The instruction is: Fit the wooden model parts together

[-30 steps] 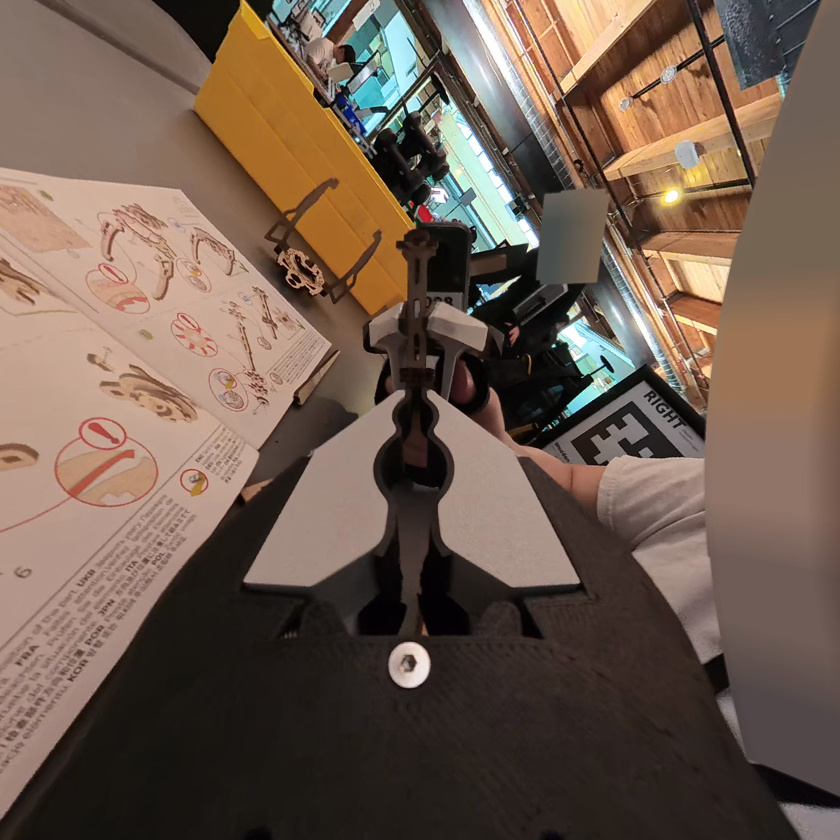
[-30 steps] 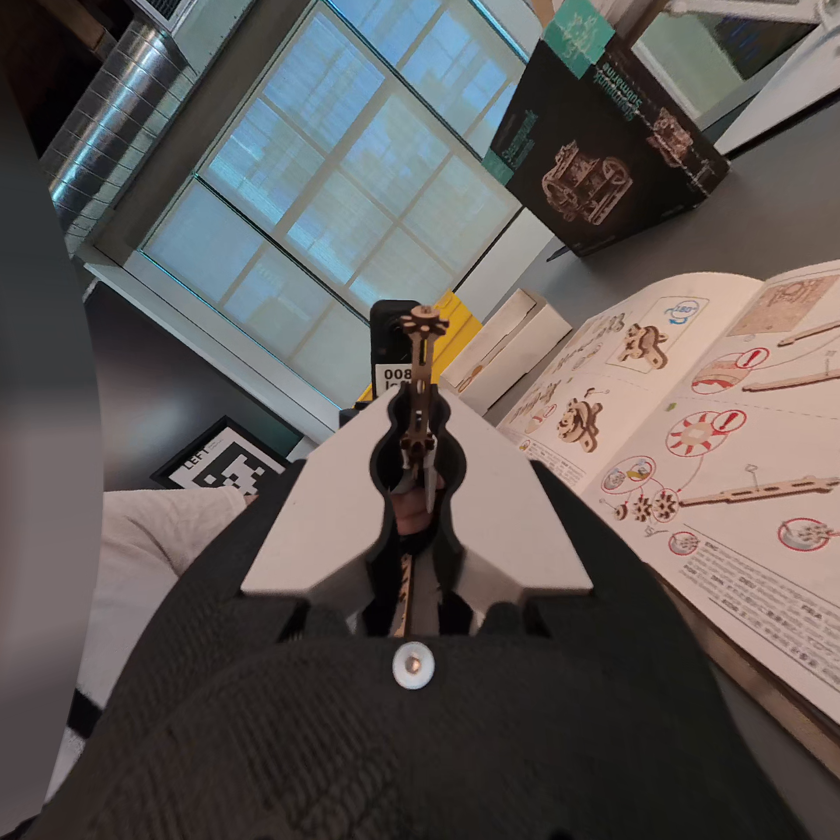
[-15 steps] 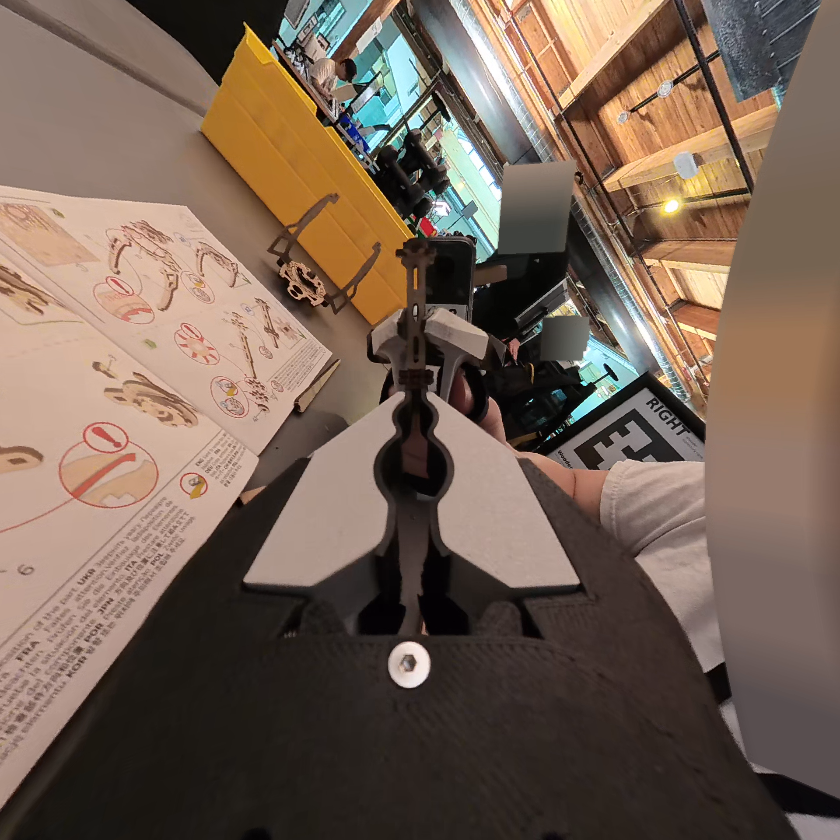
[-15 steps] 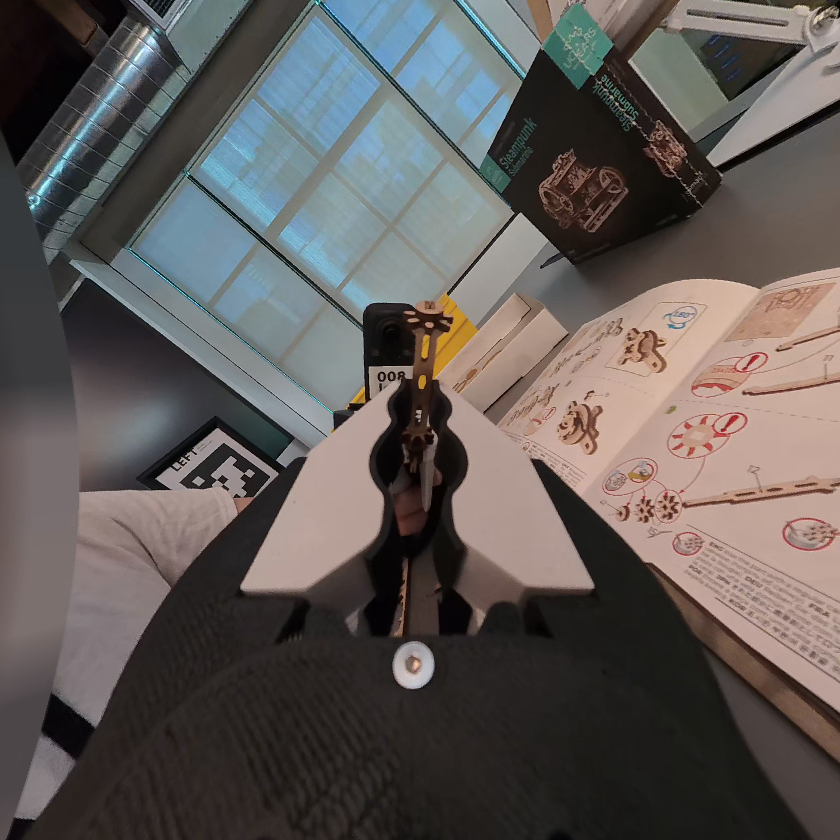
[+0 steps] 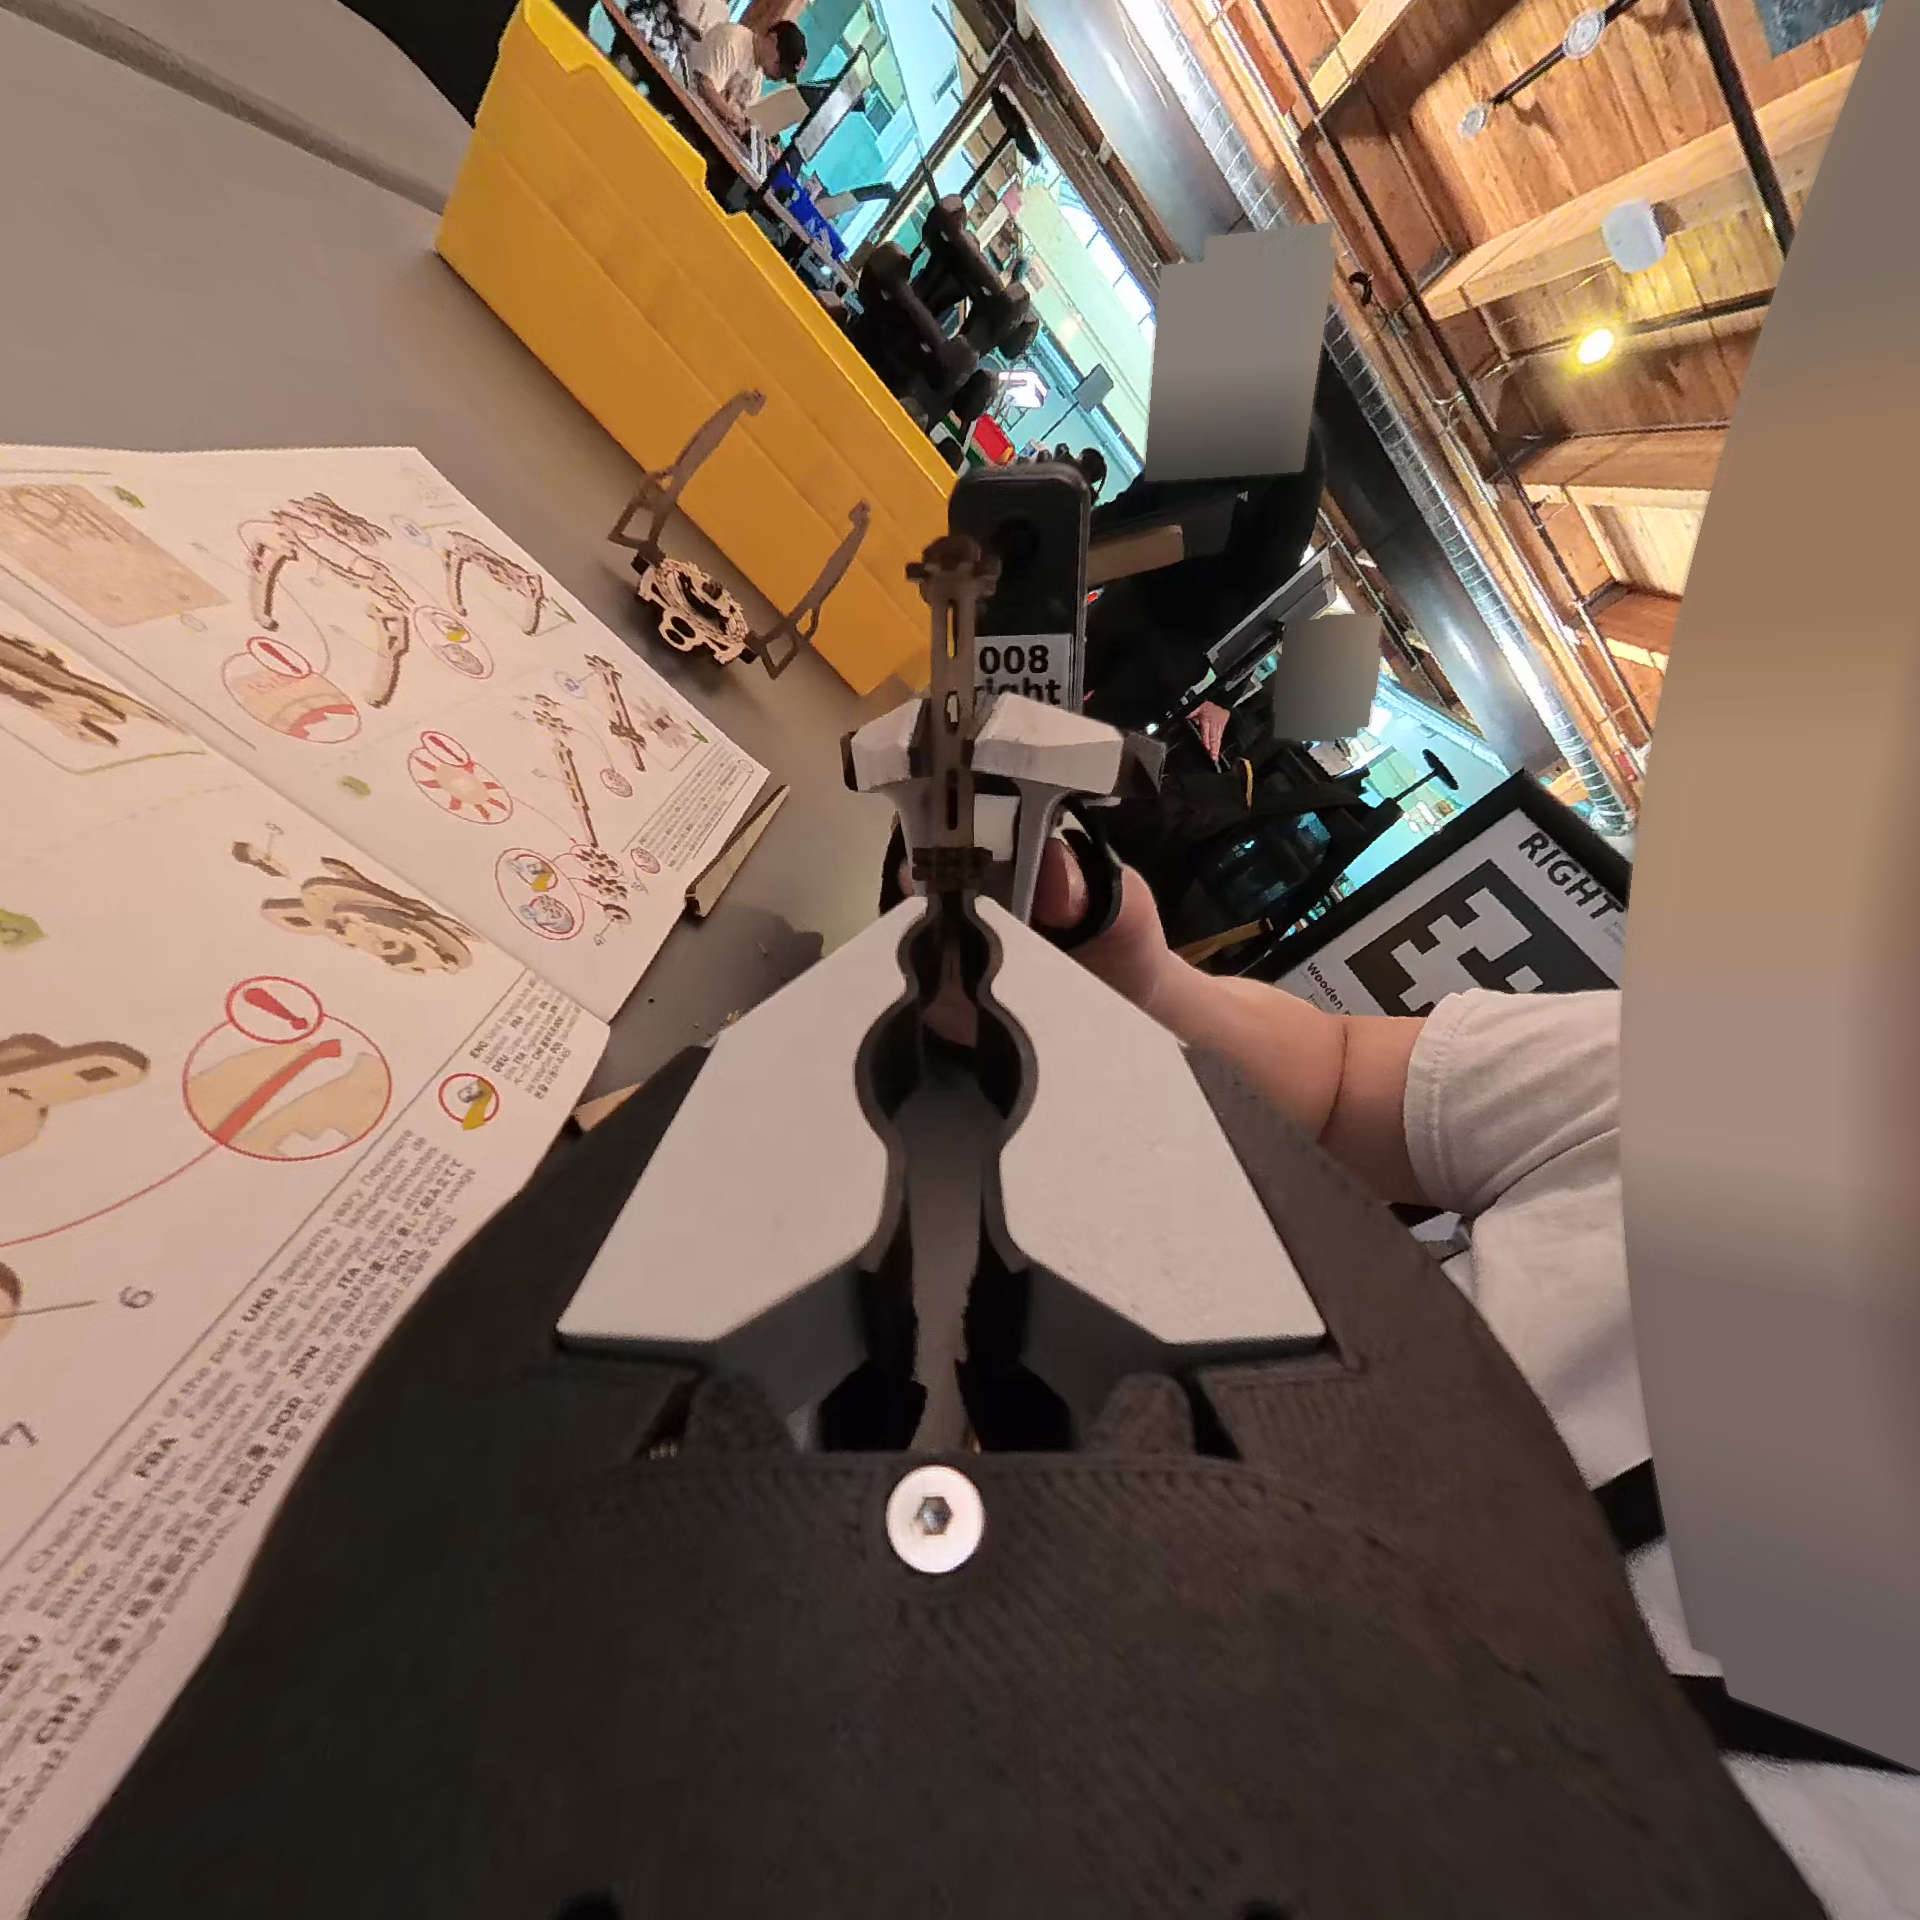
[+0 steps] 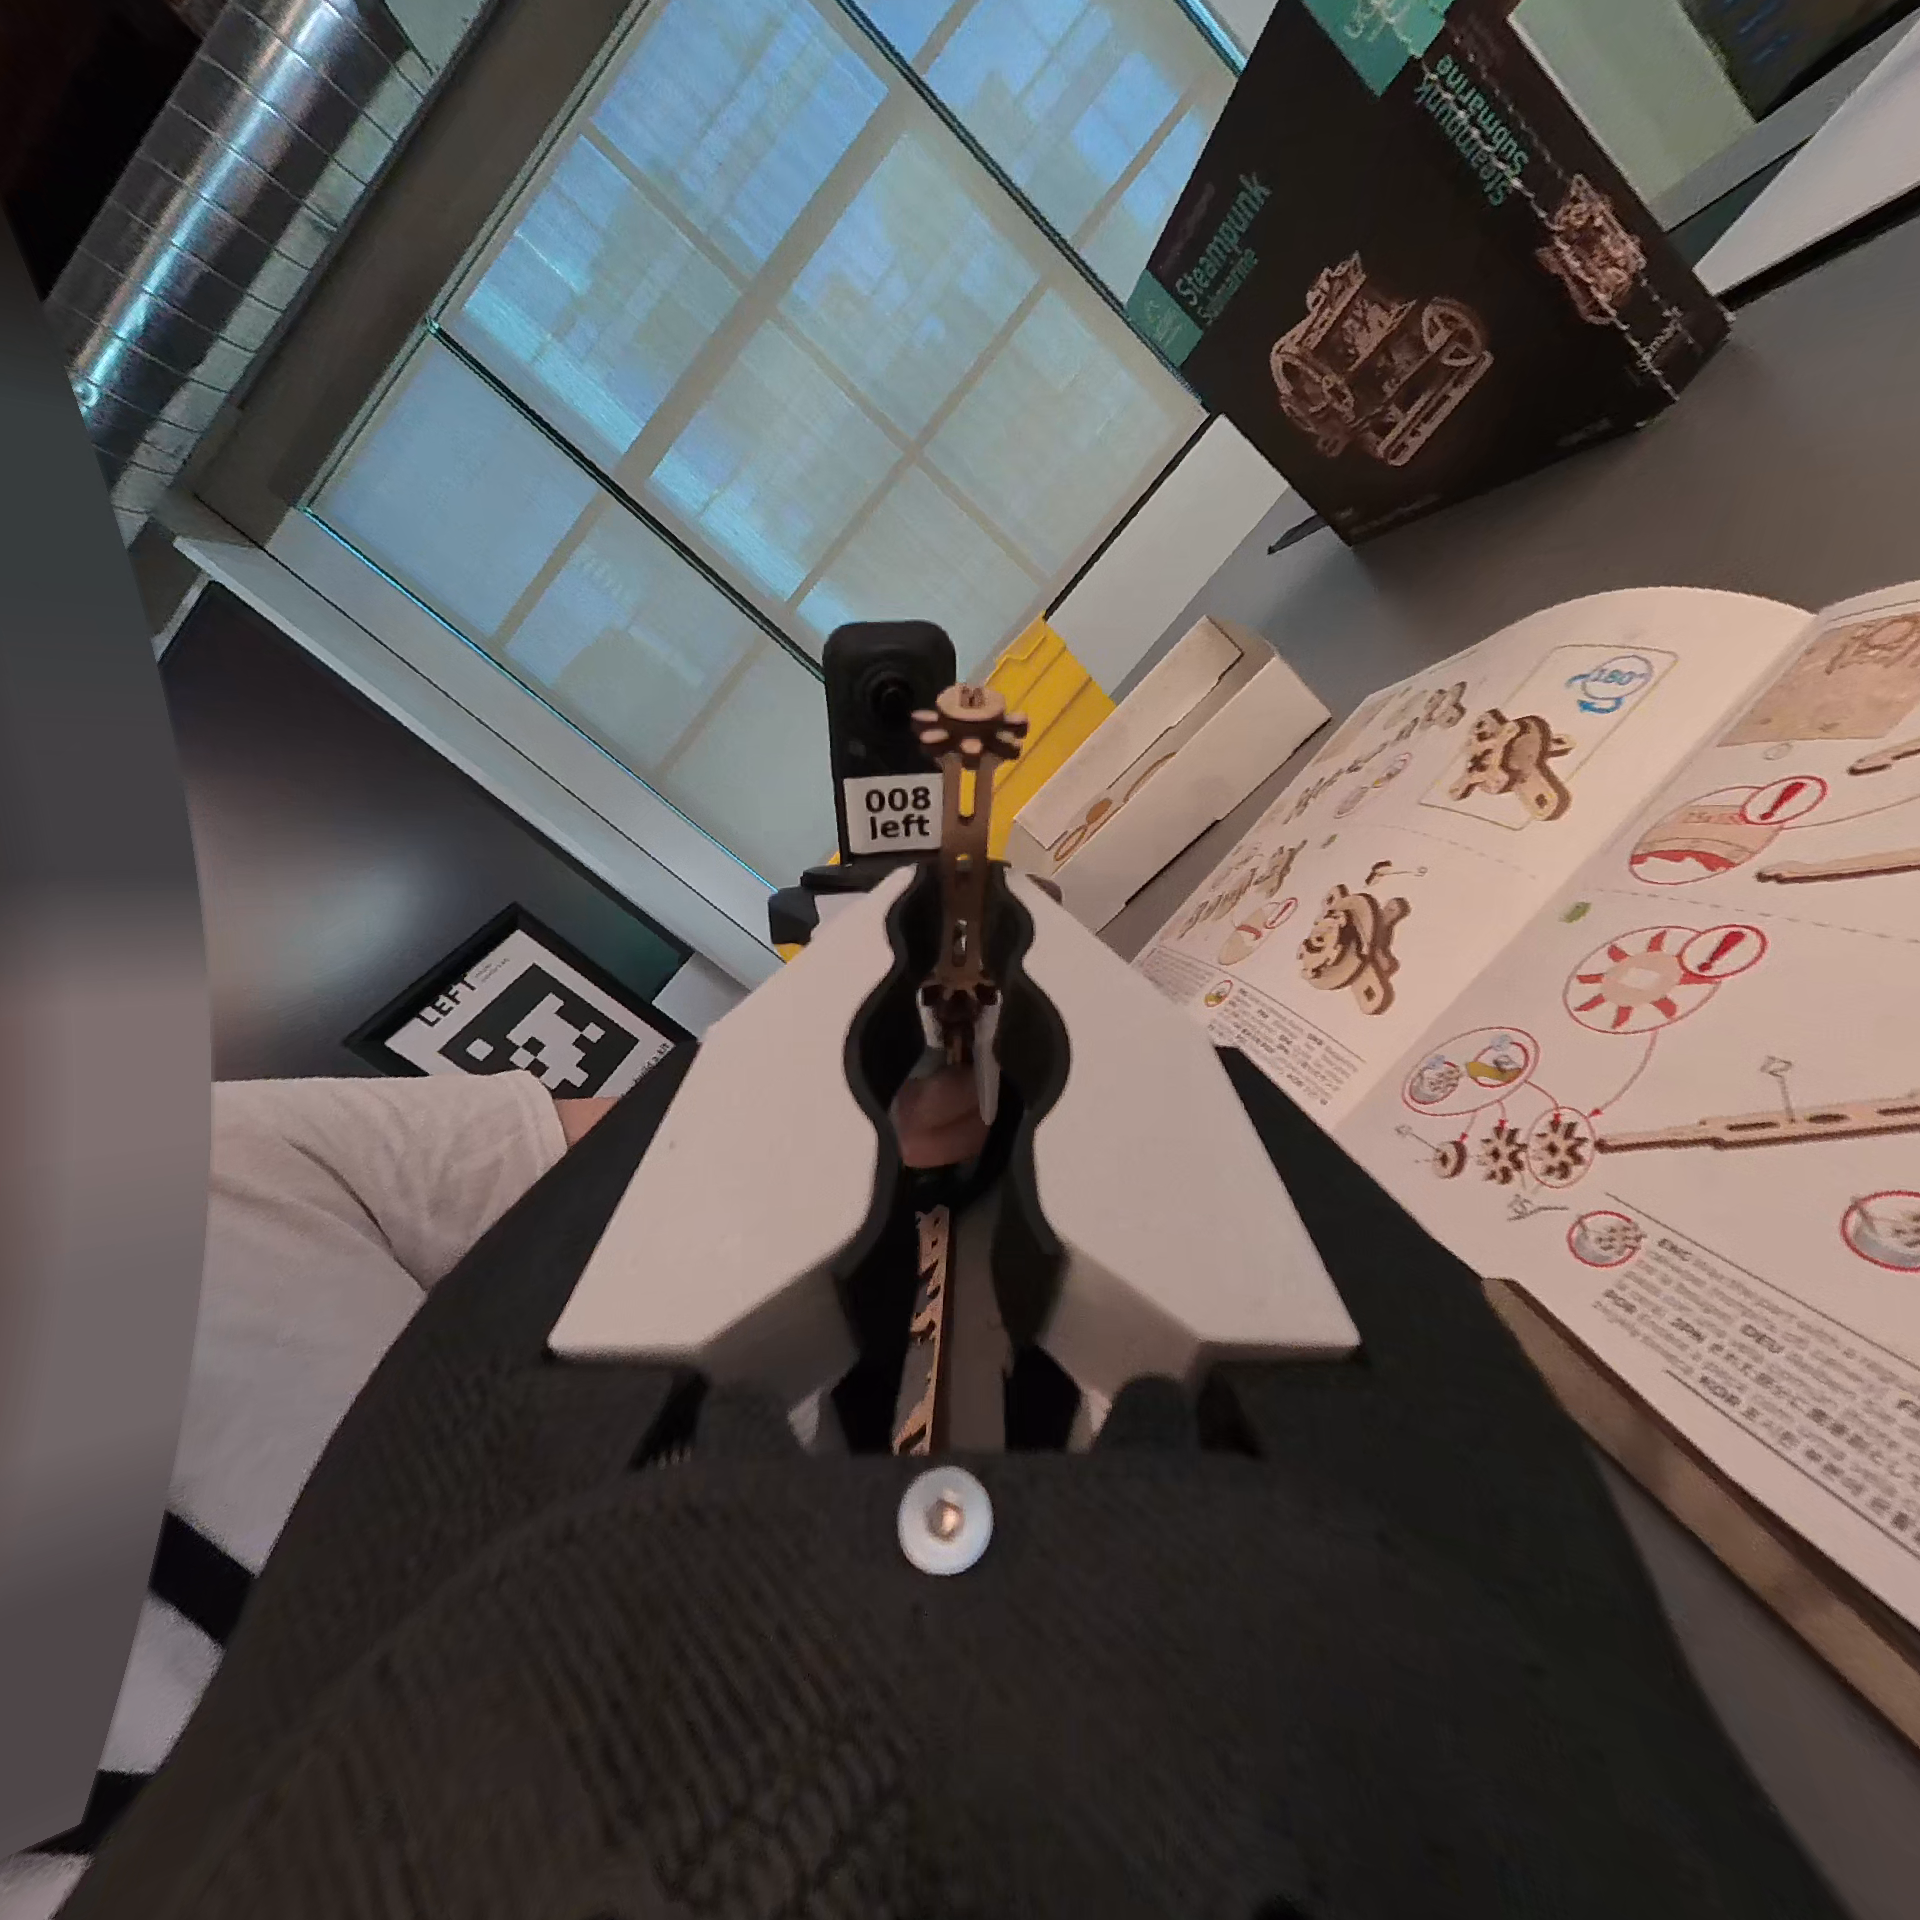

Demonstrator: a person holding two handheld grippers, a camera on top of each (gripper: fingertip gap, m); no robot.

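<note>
A thin wooden rod [image 5: 948, 727] with a small gear [image 5: 951, 566] at its far end is held in the air between both grippers. My left gripper [image 5: 948, 914] is shut on the rod's near end, just below a cluster of small gears [image 5: 948, 860]. The right gripper [image 5: 982, 748] faces it and clamps the rod higher up. In the right wrist view, my right gripper [image 6: 961, 883] is shut on the same rod [image 6: 961, 831]. Its toothed lower part [image 6: 925, 1330] shows between the fingers, and the gear [image 6: 971, 727] sticks out past the tips. The left gripper's fingertips [image 6: 985, 1049] show through the opening.
An open instruction booklet [image 5: 312, 831] lies on the grey table; it also shows in the right wrist view [image 6: 1558, 935]. A partly built wooden assembly [image 5: 691, 613] stands by a yellow bin [image 5: 665, 270]. A dark kit box [image 6: 1434, 270] and a white box [image 6: 1164, 748] stand farther off. My left and right fingertips are right by each other.
Both grippers have shifted and tilted a little while keeping hold of the rod. The grip on the rod looks unchanged.
</note>
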